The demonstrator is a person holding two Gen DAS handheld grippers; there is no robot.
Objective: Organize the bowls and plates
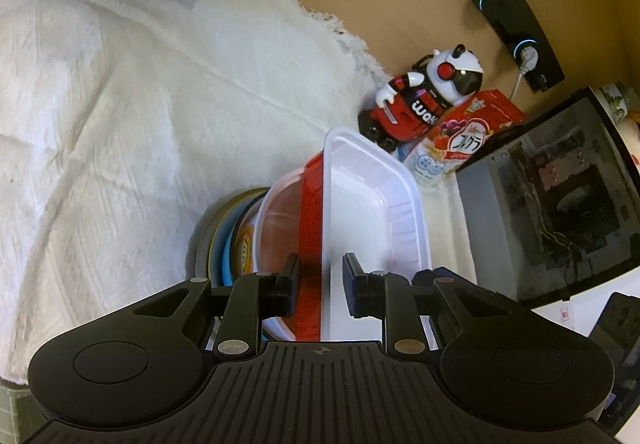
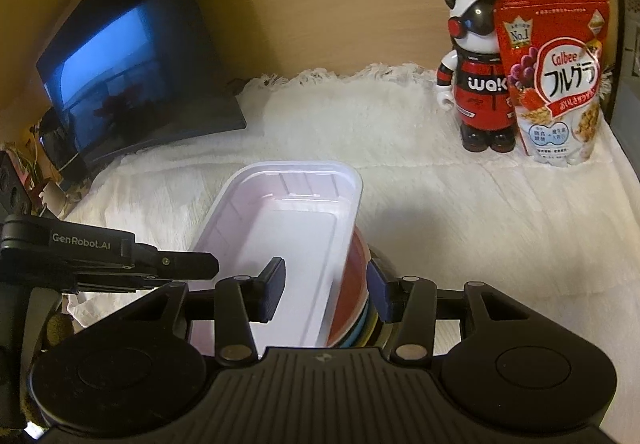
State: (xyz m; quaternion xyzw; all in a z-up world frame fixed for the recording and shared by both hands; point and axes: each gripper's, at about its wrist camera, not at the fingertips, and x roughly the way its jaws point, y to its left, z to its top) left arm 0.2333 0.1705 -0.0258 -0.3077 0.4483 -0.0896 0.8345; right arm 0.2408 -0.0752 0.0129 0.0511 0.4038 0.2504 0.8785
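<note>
**Stack check: white tray on top of nested bowls**

On the white cloth (image 2: 460,211) covering the bench, mid-scene, sits a nested stack: white rectangular plastic tray (image 2: 276,228) on top, red bowl (image 2: 350,296) under it, then a clear bowl (image 1: 280,219) and blue and yellow plates (image 1: 224,240) at the bottom.

Left hand-held gripper (image 1: 320,286): narrow gap, jaws straddling the tray's near rim and the red bowl's wall. Pads look apart from the rim, so not clamped as far as I can tell.

Right hand-held gripper (image 2: 326,292): moderate gap, one jaw inside the tray, the other outside against the plate edges. No visible pinch either.

Handling, my read:
- Tray is thin moulded plastic, light, flexes at the wall. Grab the rolled rim, not the flat wall.
- Glossy surfaces, likely slippery; pinch near a corner where it's stiffer.
- Tray sits tilted on the round bowls, so it can rock or slide off.
- Lower plates look heavier, maybe ceramic; can't confirm.

Toy bear (image 2: 476,75) and cereal bag (image 2: 556,79) stand well apart at the back, monitor (image 2: 132,75) on the left.
</note>
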